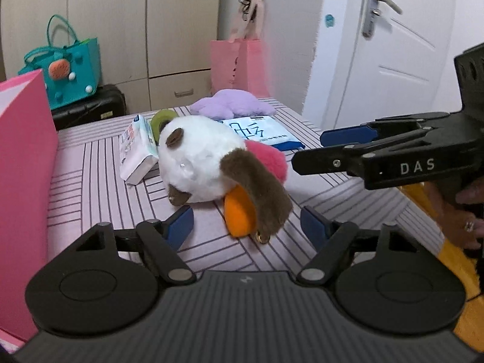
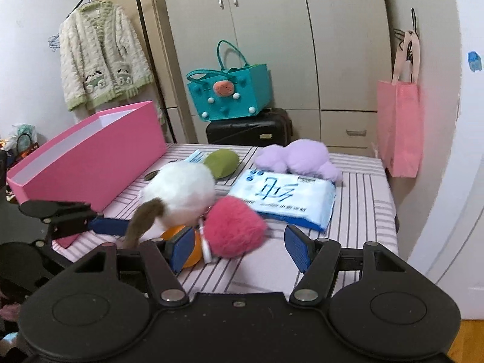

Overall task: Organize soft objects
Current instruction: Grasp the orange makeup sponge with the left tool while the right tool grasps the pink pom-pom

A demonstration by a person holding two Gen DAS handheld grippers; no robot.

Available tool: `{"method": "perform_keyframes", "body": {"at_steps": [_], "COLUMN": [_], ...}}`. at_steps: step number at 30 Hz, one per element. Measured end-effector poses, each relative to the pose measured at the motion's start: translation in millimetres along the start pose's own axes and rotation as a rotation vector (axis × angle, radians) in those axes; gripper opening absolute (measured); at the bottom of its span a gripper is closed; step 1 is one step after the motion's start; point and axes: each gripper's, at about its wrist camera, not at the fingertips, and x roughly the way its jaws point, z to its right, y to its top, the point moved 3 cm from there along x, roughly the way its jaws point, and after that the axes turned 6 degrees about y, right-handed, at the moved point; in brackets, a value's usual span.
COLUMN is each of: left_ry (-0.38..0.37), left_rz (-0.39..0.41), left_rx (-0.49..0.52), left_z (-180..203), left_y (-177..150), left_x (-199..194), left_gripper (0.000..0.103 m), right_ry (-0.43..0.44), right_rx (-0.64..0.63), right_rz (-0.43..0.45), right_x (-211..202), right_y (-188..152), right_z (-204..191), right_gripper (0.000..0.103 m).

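Note:
A white plush toy with brown ears, an orange part and a pink pompom lies on the striped cloth. My left gripper stands open at the toy's near side, its blue pads on either side of the orange part and the brown ear without pressing them. My right gripper is open too, with the pompom just ahead between its pads; in the left wrist view it reaches in from the right. A purple plush rests at the back, a green soft thing behind the toy.
A long open pink box stands along the left side of the table. Two tissue packs lie near the toy. A teal bag on a black case, a hanging pink bag and a white door are beyond.

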Motion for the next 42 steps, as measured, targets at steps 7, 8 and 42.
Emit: {"method": "perform_keyframes", "body": {"at_steps": [7, 8, 42], "left_ry": [0.002, -0.005, -0.077], "left_rz": [-0.012, -0.020, -0.036], "left_rx": [-0.113, -0.136, -0.243], "left_z": [-4, -5, -15], "left_y": [3, 2, -6], "left_x": [15, 17, 10], "left_gripper": [0.057, 0.054, 0.036], "right_ry": [0.006, 0.014, 0.038], "right_rx": [0.059, 0.072, 0.109], "right_rz": [0.011, 0.011, -0.024], "right_x": [18, 20, 35], "right_y": [9, 9, -6], "right_z": [11, 12, 3], "right_gripper": [0.068, 0.065, 0.022]}}
